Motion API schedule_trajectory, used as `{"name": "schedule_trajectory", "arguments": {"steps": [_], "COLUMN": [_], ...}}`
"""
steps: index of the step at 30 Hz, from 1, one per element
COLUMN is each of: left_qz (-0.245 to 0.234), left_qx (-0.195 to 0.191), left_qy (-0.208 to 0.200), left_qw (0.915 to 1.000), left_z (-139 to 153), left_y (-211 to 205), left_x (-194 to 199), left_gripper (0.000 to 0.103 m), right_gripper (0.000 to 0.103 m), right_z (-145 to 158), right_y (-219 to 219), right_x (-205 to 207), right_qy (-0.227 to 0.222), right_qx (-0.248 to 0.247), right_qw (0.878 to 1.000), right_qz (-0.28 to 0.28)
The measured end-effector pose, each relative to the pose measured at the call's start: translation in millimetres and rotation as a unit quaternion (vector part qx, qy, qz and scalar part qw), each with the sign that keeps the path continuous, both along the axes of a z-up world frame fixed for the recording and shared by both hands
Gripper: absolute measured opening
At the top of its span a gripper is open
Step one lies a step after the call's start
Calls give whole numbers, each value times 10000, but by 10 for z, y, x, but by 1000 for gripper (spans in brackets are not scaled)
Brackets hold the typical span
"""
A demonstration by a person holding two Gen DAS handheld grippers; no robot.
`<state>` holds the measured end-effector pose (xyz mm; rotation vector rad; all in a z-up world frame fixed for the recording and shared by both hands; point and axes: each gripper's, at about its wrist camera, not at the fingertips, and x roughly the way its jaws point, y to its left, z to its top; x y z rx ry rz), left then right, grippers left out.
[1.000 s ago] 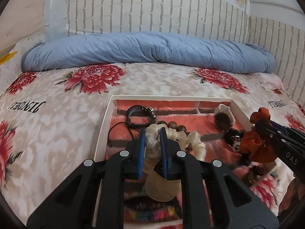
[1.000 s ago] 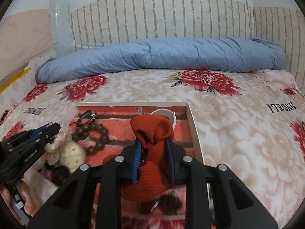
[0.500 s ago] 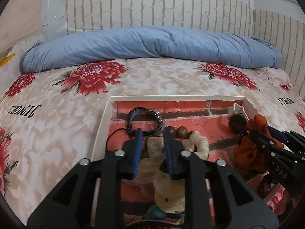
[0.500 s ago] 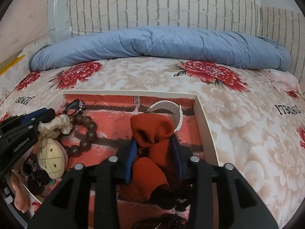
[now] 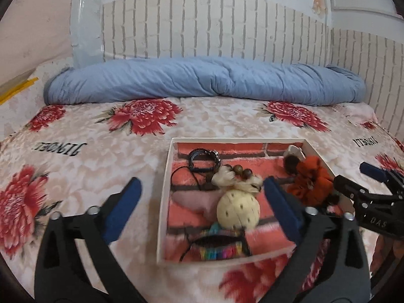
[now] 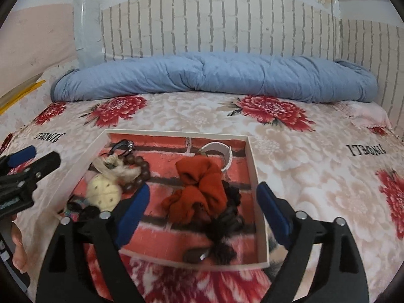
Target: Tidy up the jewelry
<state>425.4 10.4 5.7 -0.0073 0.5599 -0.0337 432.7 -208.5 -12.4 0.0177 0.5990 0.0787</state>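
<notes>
Tray (image 5: 162, 202) – shallow, white-rimmed, brick-print floor, lying on the flowered bedspread (image 5: 101, 151); a rolled blue quilt (image 5: 202, 83) is lying along the wall behind it.

Left gripper (image 5: 202, 199) – jaws opening and standing wide, nothing pressed between the pads. The cream scrunchie (image 5: 233, 178) with its round cream ball (image 5: 238, 210) is lying on the tray floor in the gap between the 2 fingers, touching neither.

Right gripper (image 6: 202, 202) – jaws opening, also wide. The orange scrunchie (image 6: 199, 186) is resting on the tray floor between its fingers, free of both pads, with a dark scrunchie (image 6: 227, 217) just beside it on the right.

Other pieces lying in the tray:
- brown bead bracelet (image 6: 137, 174), touching the cream scrunchie
- black cord bracelet (image 5: 204, 160), far left corner
- white cuff (image 6: 222, 151), far right corner
- rainbow woven band (image 5: 217, 248), near edge
</notes>
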Motion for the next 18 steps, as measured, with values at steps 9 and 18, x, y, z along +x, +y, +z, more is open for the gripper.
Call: {"name": "schedule_trajectory", "arguments": {"steps": [9,18], "left_qz": [-95,63], "left_qx": [-102,-148], "left_qy": [34,-133], "left_qw": [9999,9998], "left_z": [-66,-161], "left_y": [19,64], "left_x": [-940,-1820], "left_gripper": [98,98], "right_gripper": [99,99], "right_z": [-49,-107], "right_y": [-11,-68], "right_x": [-906,-1715], "right_qy": [-276,-498], "right_qx": [24,-112], "right_qw": [9996,9986], "right_qz": [-35,-116]}}
